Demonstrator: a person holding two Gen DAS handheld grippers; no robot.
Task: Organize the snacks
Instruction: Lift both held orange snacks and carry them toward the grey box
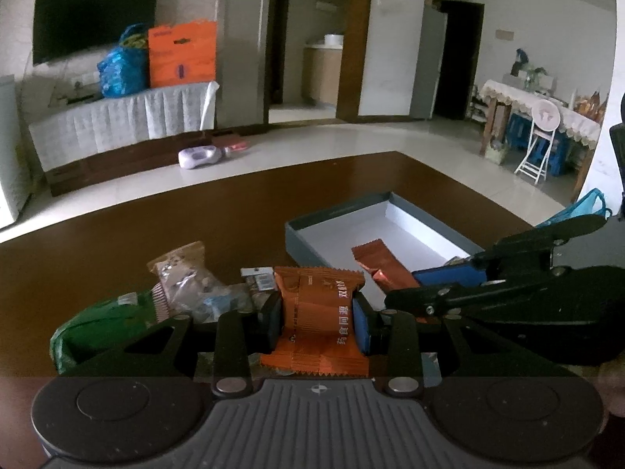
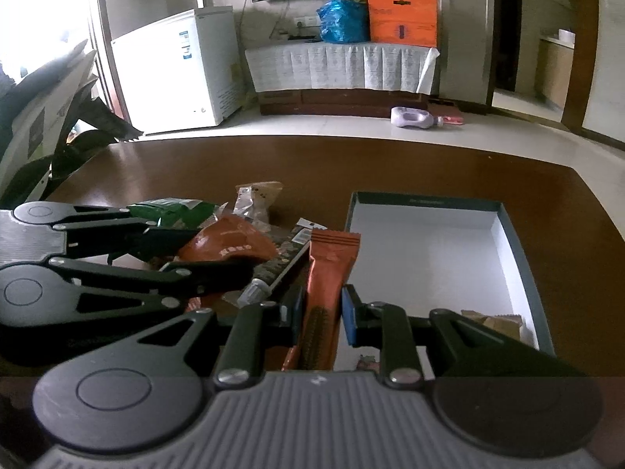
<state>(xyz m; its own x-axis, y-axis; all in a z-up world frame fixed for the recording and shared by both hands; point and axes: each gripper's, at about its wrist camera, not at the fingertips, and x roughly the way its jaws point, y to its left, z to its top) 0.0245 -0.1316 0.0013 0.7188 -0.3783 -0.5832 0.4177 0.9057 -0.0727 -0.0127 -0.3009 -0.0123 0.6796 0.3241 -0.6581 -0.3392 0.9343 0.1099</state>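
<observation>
My left gripper (image 1: pixel 317 322) is shut on an orange snack packet (image 1: pixel 318 312) with white print, over the snack pile on the brown table (image 1: pixel 136 234). My right gripper (image 2: pixel 321 314) is shut on a long orange-brown stick packet (image 2: pixel 328 273), held at the near left edge of the open grey box (image 2: pixel 523 258); the same packet (image 1: pixel 381 269) and box (image 1: pixel 308 226) show in the left wrist view. The box has a white floor and a tan packet (image 2: pixel 496 322) in its near corner. The pile holds a green bag (image 1: pixel 101 324), a clear packet (image 1: pixel 187 281) and a dark packet (image 2: pixel 281 262).
The table's far edge drops to a tiled floor with a purple bottle (image 2: pixel 414 118). A white freezer (image 2: pixel 183 66) and a covered TV stand (image 2: pixel 343 66) stand beyond. A plant (image 2: pixel 50 148) sits at the table's far left corner.
</observation>
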